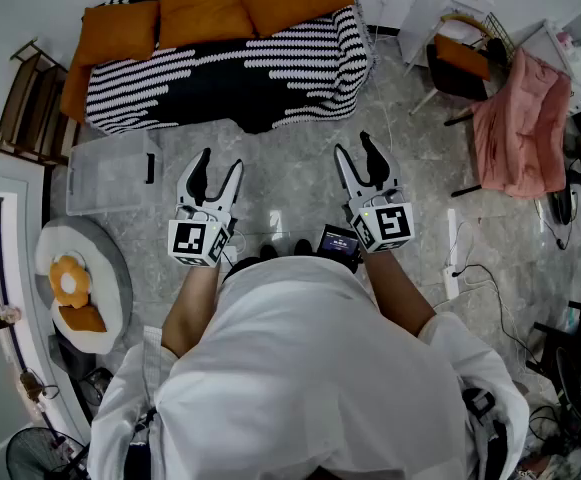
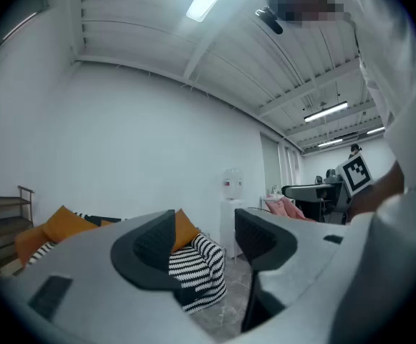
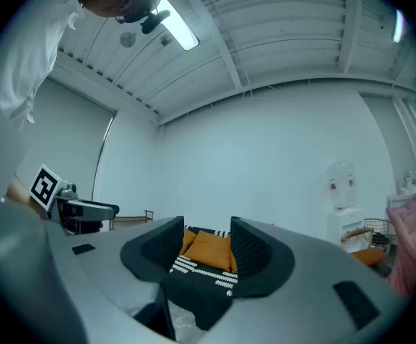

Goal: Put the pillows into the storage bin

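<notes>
Facing the sofa with two empty, spread tools, no pillow yet picked.

Holding left tool (image 1: 220,168) and right tool (image 1: 357,153) side by side, jaws apart, gripping nothing. Looking to three plump orange fabric pillows (image 1: 205,10) at twelve o'clock, well apart from both tools, lined from nine to three along the black-and-white striped sofa (image 1: 230,73). Leaving the clear plastic storage bin (image 1: 110,173) on the floor at ten o'clock, nearer the left tool. Probably needing a forward reach first, with the right tool aimed squarely at the pillows.
</notes>
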Demonstrator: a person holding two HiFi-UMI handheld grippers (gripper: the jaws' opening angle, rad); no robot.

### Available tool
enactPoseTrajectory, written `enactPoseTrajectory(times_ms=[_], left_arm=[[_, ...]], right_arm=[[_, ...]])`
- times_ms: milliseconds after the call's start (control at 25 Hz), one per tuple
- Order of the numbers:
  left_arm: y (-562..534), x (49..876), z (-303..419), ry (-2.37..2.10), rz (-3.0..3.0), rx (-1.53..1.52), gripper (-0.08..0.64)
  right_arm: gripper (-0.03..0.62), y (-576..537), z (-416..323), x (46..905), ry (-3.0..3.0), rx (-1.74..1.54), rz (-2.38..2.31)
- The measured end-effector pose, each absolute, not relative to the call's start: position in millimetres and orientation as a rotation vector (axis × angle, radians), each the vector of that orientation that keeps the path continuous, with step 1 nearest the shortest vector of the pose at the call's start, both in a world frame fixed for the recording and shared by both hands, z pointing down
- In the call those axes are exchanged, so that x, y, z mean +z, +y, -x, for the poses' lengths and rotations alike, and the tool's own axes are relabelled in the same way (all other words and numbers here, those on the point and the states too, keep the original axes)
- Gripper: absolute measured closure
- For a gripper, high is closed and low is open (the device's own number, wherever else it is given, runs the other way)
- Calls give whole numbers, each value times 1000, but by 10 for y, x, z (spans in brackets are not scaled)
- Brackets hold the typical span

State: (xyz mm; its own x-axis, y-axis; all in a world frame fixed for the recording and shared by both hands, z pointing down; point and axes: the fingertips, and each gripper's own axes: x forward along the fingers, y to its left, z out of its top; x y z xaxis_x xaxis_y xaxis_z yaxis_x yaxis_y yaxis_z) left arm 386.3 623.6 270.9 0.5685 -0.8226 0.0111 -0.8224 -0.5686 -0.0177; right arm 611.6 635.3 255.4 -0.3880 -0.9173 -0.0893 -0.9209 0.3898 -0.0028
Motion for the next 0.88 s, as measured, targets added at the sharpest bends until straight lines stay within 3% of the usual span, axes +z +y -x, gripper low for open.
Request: enactPoseTrajectory(times_ms=[400,560,880], left_arm=[[6331,2625,-3628,1559,2747,14,311],[6347,2638,-3674,1551,2752,11,313],[6358,2623,-3920,1516,2767,7,313]], right_arm=[[390,6464,-6087,2557,2577,70,1630],[337,6494,-6146,2539,2560,100,1621],[341,6531,-6384,2560,2553,140,1677]])
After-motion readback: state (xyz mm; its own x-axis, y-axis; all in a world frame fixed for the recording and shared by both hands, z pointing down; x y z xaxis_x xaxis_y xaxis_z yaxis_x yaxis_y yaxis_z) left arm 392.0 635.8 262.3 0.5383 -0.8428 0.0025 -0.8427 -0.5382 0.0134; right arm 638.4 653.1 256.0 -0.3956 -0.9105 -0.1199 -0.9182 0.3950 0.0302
